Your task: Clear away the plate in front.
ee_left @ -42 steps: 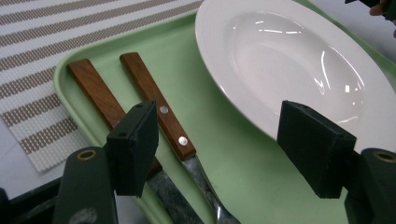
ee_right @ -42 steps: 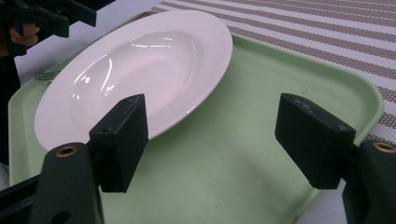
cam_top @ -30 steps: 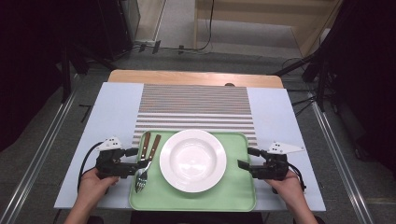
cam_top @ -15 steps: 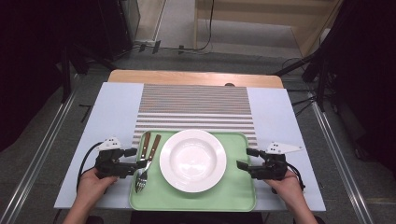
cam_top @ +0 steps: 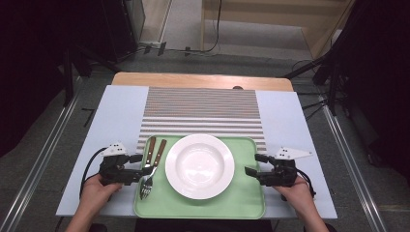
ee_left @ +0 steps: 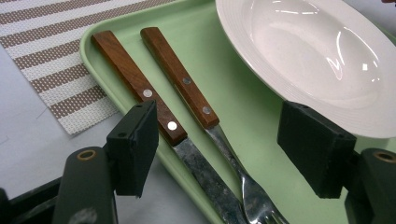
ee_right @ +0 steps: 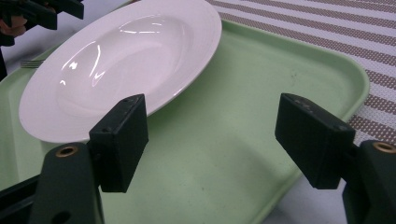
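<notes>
A white deep plate (cam_top: 199, 166) sits in the middle of a green tray (cam_top: 241, 205). A wood-handled knife (cam_top: 150, 147) and fork (cam_top: 155, 162) lie side by side on the tray's left part. My left gripper (cam_top: 140, 166) is open at the tray's left edge. In the left gripper view it (ee_left: 224, 149) spans the tray rim, the knife (ee_left: 140, 88) blade and the fork (ee_left: 184, 84) neck, touching neither. My right gripper (cam_top: 255, 164) is open at the tray's right edge. Its own view has it (ee_right: 217, 140) over bare tray (ee_right: 261, 70), right of the plate (ee_right: 121, 60).
A brown-and-white striped placemat (cam_top: 203, 111) lies under the tray's far edge, on a pale blue board (cam_top: 116, 116) over a wooden table (cam_top: 203, 79). Dark stands and cables sit on the floor beyond. The other hand's gripper (ee_right: 42, 11) appears far off in the right gripper view.
</notes>
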`<action>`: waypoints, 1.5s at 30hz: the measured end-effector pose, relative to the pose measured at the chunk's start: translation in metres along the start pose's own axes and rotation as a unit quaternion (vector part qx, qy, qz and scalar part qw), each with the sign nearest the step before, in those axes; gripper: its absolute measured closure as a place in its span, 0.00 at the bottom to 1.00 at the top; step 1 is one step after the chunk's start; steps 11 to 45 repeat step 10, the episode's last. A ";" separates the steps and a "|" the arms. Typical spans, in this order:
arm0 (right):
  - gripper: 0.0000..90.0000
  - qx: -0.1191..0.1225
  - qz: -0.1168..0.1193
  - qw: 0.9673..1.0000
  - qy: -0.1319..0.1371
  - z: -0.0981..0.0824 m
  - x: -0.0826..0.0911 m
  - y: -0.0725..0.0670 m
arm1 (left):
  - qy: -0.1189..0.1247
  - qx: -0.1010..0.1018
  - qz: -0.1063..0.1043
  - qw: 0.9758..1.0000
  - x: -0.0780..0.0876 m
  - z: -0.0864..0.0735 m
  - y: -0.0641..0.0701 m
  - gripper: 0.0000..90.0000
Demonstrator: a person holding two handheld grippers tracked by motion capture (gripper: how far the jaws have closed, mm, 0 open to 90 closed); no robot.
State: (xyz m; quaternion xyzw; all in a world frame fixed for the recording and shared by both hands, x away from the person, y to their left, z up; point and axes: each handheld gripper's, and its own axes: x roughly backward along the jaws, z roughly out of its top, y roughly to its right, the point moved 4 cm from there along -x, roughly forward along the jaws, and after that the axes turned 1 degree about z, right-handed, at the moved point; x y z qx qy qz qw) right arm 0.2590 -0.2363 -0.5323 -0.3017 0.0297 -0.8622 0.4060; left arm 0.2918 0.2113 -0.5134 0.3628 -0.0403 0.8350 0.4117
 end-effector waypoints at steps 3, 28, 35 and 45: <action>0.27 0.000 -0.001 1.000 -0.002 0.000 0.000 0.000 | -0.003 0.000 0.002 1.000 -0.001 0.000 0.000 0.32; 0.28 0.004 0.000 1.000 -0.004 -0.001 -0.001 -0.001 | -0.007 0.000 0.000 1.000 -0.001 -0.001 0.001 0.32; 0.28 0.004 0.000 1.000 -0.004 -0.001 -0.001 -0.001 | -0.007 0.000 0.000 1.000 -0.001 -0.001 0.001 0.32; 0.28 0.004 0.000 1.000 -0.004 -0.001 -0.001 -0.001 | -0.007 0.000 0.000 1.000 -0.001 -0.001 0.001 0.32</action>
